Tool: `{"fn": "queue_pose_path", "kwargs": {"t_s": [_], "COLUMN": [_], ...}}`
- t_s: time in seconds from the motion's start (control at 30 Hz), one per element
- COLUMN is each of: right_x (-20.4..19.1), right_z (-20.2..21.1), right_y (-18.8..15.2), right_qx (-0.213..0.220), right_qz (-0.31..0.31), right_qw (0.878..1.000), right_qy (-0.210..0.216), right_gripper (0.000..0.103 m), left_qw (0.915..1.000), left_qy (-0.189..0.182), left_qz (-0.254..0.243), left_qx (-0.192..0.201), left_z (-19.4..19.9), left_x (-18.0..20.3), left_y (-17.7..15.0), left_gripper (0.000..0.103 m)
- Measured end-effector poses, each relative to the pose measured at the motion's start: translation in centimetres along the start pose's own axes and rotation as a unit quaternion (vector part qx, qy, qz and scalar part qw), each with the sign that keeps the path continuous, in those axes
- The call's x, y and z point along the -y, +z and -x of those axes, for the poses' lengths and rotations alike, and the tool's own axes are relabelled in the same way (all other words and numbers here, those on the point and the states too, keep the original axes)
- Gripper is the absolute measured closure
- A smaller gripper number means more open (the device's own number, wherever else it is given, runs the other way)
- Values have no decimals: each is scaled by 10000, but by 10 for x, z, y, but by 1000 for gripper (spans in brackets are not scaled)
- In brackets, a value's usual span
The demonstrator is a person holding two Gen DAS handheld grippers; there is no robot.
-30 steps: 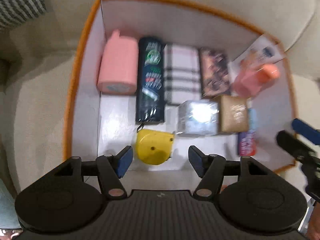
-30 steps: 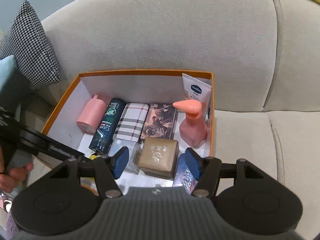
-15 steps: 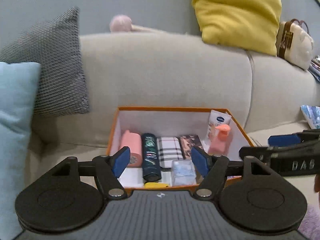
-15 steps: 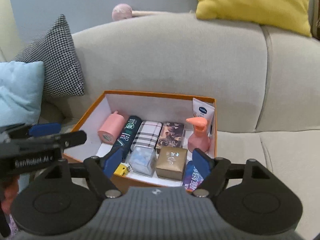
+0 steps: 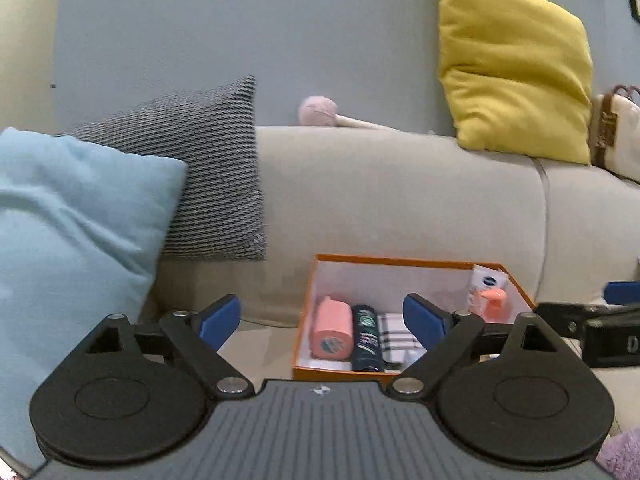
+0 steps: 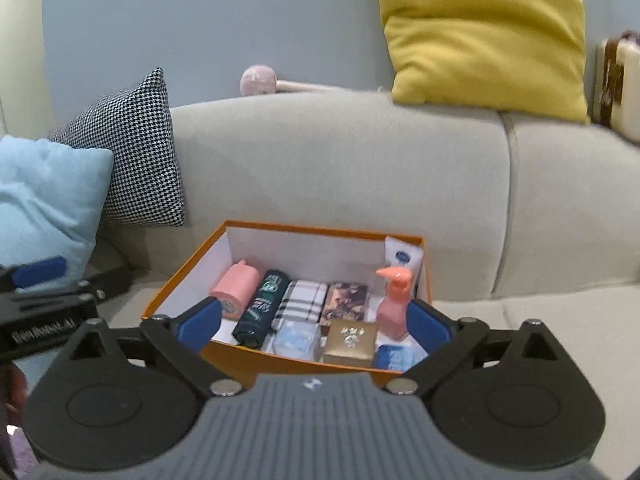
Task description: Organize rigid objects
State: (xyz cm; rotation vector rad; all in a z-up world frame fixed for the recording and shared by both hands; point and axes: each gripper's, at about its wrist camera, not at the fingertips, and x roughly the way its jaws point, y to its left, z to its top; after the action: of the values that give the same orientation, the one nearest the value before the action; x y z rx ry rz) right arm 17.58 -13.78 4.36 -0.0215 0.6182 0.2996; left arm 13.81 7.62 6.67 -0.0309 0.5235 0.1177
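An orange box with white inner walls sits on the grey sofa seat. Inside lie a pink cylinder, a dark bottle, a plaid case, a picture-printed box, a pink pump bottle, a white tube, a clear box, a gold box and a blue pack. My right gripper is open and empty, held back in front of the box. My left gripper is open and empty, left of the box.
A light blue cushion and a houndstooth cushion lean at the left. A yellow cushion and a pink-headed mallet rest on the sofa back. A cream bag stands at the far right.
Both grippers have pulled up and back from the box, from looking down into it to facing the sofa. The left one has also swung left. Both stay open and empty.
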Motion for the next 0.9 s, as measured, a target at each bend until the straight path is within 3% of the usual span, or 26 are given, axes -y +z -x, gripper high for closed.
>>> {"fn": "queue_pose_path", "kwargs": {"t_s": [0.07,0.3,0.9], "right_x": [-2,4,37], "right_z": [4,1,-16], "right_y": [-3,-18,-50], "right_qx": [37,-175,-461], "right_qz": [127,-133,-442], "right_qw": [9999,9998,9975], "right_qy": [-27,-28,-316], "right_gripper": [2,2,2], "left_qw": [9999,9993,9939], "left_qy": [28,-56,-61], "left_qz": [114,96,-417], "left_qx": [87,-369,-1016], "left_z": [3,-2,-23], "left_x": [-1,2,38], "left_y": [-5,-24,-44], "left_gripper": [0,0,0]}}
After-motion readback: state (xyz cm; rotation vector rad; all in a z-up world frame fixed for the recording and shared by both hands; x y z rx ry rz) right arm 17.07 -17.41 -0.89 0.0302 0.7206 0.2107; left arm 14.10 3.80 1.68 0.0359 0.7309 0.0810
